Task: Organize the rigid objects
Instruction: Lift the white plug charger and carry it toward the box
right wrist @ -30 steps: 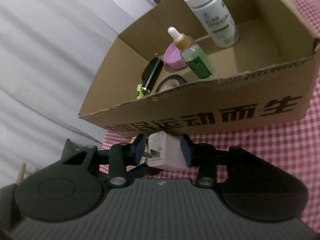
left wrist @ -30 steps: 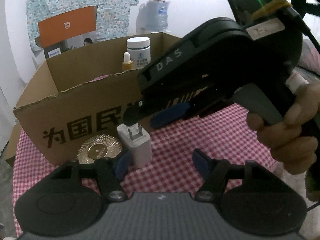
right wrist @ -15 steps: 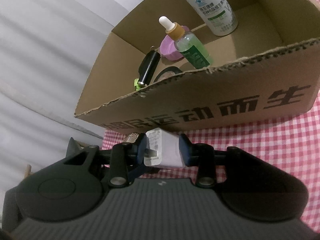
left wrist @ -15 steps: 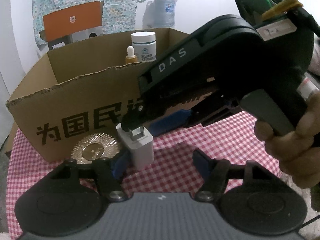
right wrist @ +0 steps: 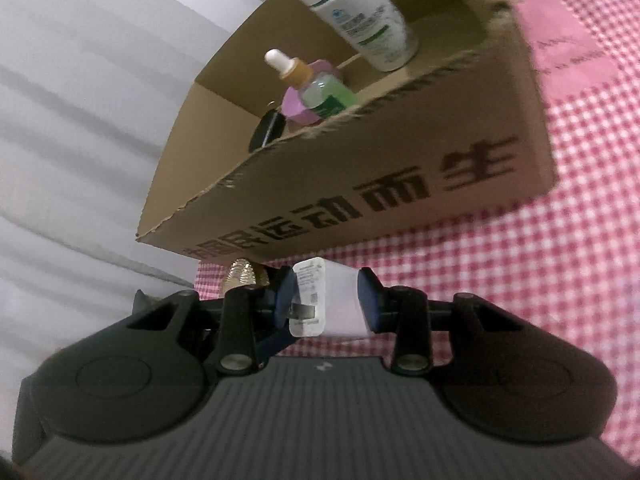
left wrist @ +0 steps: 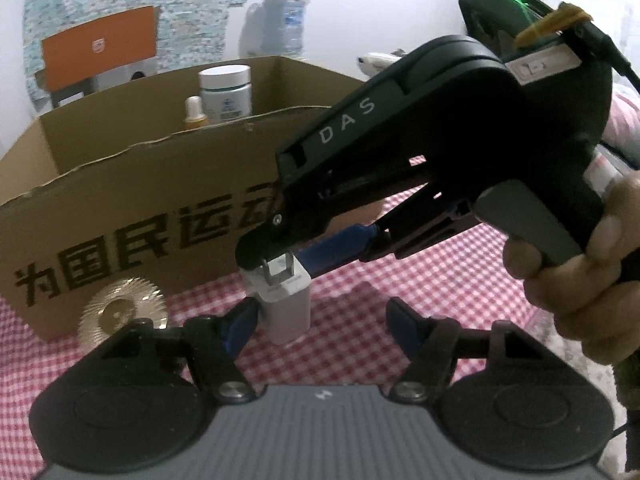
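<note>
While the right claw (right wrist: 326, 306) grips the charger (right wrist: 328, 304) just before the box (right wrist: 400, 184), apparently touching the counter (left wrist: 400, 280), left claw (left wrist: 320, 324) open beside it, gold disc (left wrist: 122, 312) near.

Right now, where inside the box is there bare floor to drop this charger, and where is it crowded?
The bare patch is the box floor toward its right wall, in front of the white bottle. The left half is crowded: dropper bottle, pink cup and black tube cluster there. The charger sits clamped in the right tongs, outside the front wall.
</note>
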Demonstrator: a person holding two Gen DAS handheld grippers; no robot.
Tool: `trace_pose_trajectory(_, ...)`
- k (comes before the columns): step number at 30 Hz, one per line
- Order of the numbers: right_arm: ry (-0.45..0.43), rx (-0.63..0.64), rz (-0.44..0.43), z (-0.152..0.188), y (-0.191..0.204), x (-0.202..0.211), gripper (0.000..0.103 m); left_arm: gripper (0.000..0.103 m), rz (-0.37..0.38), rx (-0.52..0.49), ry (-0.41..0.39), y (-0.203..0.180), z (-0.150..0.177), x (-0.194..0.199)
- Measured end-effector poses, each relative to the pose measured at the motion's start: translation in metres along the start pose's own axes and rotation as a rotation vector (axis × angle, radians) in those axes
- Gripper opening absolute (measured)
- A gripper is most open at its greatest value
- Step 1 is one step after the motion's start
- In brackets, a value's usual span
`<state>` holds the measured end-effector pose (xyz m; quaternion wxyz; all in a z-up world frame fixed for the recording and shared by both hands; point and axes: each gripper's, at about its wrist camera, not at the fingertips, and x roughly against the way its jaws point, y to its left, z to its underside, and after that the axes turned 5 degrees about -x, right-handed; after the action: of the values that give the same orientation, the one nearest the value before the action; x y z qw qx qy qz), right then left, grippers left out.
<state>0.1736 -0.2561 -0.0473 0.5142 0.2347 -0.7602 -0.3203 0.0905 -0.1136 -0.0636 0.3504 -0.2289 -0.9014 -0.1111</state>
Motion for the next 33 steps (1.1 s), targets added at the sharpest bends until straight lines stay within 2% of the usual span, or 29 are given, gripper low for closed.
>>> trace_pose_trajectory(5, -0.016, -0.029, 0.016, 0.004, -0.01, 0.016, 0.036, 0.071, 0.042, -0.025, -0.006, -0.008, -0.001, -0.002)
trace_pose_trajectory(8, -0.037, -0.024, 0.008, 0.003, -0.009, 0.026, 0.036, 0.065, 0.027, -0.01, -0.015, -0.007, -0.001, -0.001)
trace_pose_trajectory(10, -0.056, -0.017, 0.005, 0.002, -0.007, 0.032, 0.036, 0.064, 0.014, 0.004, -0.017, -0.004, -0.003, -0.001)
trace_pose_trajectory(13, -0.07, -0.017, 0.009, -0.001, -0.009, 0.036, 0.036, 0.058, -0.023, 0.006, 0.008, -0.002, -0.006, -0.009)
trace_pose_trajectory(23, -0.049, -0.056, 0.016, 0.003, -0.021, 0.027, 0.036, 0.037, -0.069, -0.003, 0.06, 0.0, -0.01, -0.031)
trace_pose_trajectory(31, -0.041, -0.068, -0.002, 0.006, -0.024, 0.024, 0.034, 0.032, -0.1, 0.014, 0.07, -0.005, -0.015, -0.034)
trace_pose_trajectory(33, -0.039, -0.068, -0.006, 0.006, -0.023, 0.024, 0.034, 0.028, -0.106, 0.016, 0.071, -0.007, -0.015, -0.033)
